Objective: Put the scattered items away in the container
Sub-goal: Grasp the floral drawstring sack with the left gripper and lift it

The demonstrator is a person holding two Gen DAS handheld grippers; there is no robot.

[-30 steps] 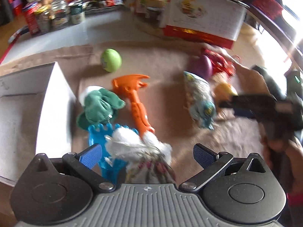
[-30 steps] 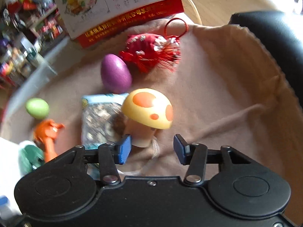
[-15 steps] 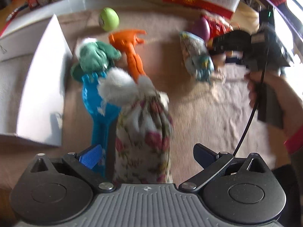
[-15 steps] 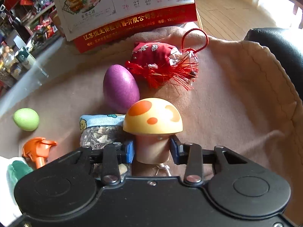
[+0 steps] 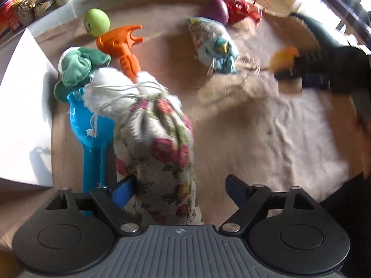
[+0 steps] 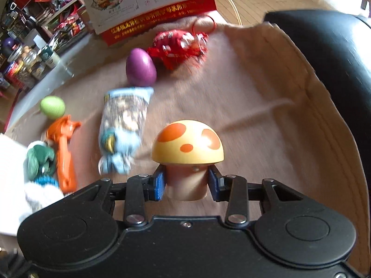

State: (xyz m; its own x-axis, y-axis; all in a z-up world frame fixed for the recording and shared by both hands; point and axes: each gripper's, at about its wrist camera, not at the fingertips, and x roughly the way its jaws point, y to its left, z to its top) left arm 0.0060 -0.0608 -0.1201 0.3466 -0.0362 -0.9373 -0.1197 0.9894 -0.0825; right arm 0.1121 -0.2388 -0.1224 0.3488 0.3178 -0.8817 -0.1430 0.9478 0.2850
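Note:
A floral drawstring pouch [image 5: 162, 143] lies between the jaws of my left gripper [image 5: 179, 185], which are closing; the left pad touches it and the right pad is still apart. Beside it lie a blue plastic toy [image 5: 92, 129], a green plush [image 5: 78, 69], an orange toy hammer [image 5: 123, 46] and a green egg [image 5: 97, 22]. The white box [image 5: 23, 115] stands at the left. My right gripper [image 6: 186, 183] is shut on the stem of a yellow mushroom toy [image 6: 187, 143], held above the cloth. A patterned packet [image 6: 125, 120], a purple egg [image 6: 140, 69] and a red tasselled sachet [image 6: 178, 46] lie beyond.
A beige cloth [image 6: 255, 92] covers the table. A desk calendar [image 6: 148, 4] stands at the back, with jars [image 5: 30, 4] at the far left. A black chair back [image 6: 336, 69] rises past the cloth's right edge.
My right gripper shut on the mushroom's stem and lifted it off the cloth. My left gripper came down over the floral pouch and its jaws have narrowed.

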